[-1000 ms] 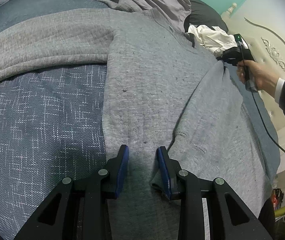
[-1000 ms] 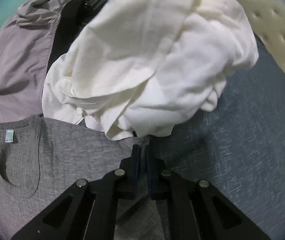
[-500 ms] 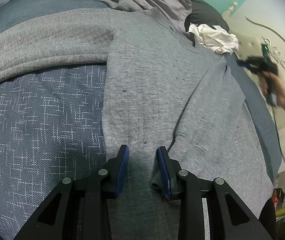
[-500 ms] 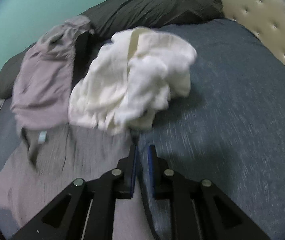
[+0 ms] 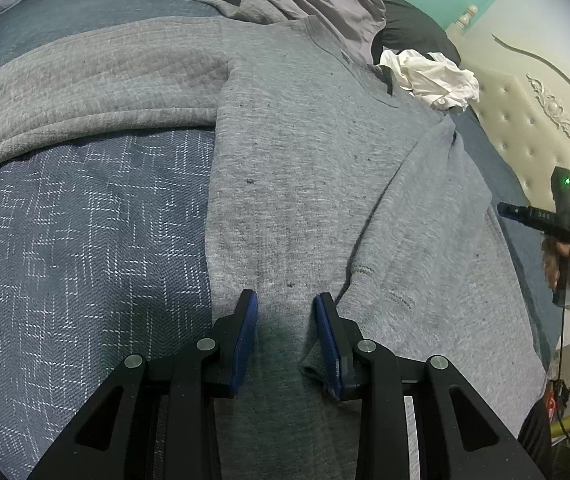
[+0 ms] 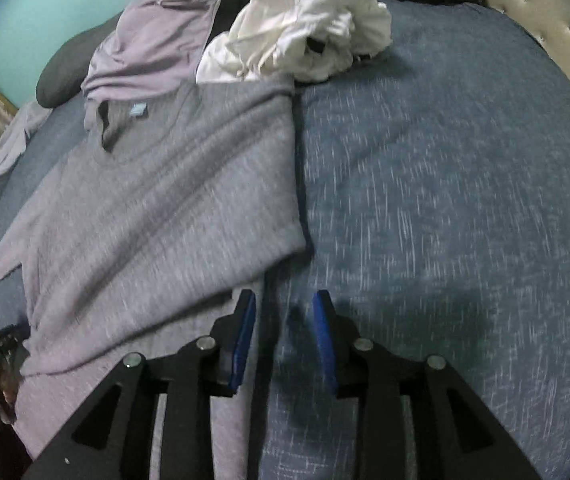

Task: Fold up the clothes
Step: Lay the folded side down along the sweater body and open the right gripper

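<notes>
The left claw (image 5: 287,340) is held spread over the grey sweater (image 5: 305,184), which is laid flat on the bed (image 5: 85,240). The right claw (image 6: 283,334), pinched on its shoulder a second ago, is opening, empty, beside the folded edge. Soft, limp knit; best taken at hem or shoulder seam.

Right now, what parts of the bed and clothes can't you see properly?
- Grey sweater: its bottom hem, left wrist view, hidden behind the left gripper.
- Sweater's left sleeve end, left wrist view, cut off by the picture's edge.
- Blue bedspread: its weave, right wrist view, smeared by motion blur.
- White garment: what kind it is, both views, too crumpled.
- Neck label, right wrist view: too small and blurred.
</notes>
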Motion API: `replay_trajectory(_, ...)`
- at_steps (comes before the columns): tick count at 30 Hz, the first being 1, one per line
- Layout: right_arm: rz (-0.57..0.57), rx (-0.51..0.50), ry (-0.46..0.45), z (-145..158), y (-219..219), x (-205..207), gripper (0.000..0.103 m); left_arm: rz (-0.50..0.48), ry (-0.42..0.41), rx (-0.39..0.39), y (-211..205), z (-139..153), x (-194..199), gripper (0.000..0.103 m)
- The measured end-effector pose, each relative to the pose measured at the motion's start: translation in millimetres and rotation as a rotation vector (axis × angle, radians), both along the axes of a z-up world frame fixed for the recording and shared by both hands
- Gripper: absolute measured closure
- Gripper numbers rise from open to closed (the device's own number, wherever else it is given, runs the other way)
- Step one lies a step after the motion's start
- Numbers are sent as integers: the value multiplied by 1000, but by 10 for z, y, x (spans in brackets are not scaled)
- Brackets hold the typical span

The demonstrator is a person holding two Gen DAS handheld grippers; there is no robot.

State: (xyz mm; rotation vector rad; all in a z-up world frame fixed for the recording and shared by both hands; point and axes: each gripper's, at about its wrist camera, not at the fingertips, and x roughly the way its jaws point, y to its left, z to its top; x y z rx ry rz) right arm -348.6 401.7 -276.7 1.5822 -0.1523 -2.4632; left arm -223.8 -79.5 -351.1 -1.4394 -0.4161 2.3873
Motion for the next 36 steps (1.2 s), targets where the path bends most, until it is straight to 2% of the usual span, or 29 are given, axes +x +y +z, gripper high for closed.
replay_trajectory(13,5,40,9,-235,-223,-174,73,1,-4,4,1,-14,-26,70)
replay_trajectory(19,-68,34,49,-282,-174,-310,73,-5,-3,2,1,-28,-24,70)
replay_trajectory(23,-92,-26,72,-299,-102,-352,73,-7,-3,3,-6,-26,-34,70)
replay_trajectory(24,-91,-33,76,-299,-93,-348,77,-7,-4,3,-7,-25,-35,70)
replay_trajectory(25,-92,-28,72,-308,-88,-348,91,-8,-4,3,-5,-23,-36,70)
replay_trajectory(26,-95,-22,71,-312,-81,-345,96,-8,-3,2,-3,-22,-37,70)
replay_trajectory(33,-95,51,141,-116,-42,-283,99,-11,-3,-1,2,-23,-43,70)
replay_trajectory(36,-91,91,139,-127,-80,-316,99,-11,-4,2,0,-22,-55,70)
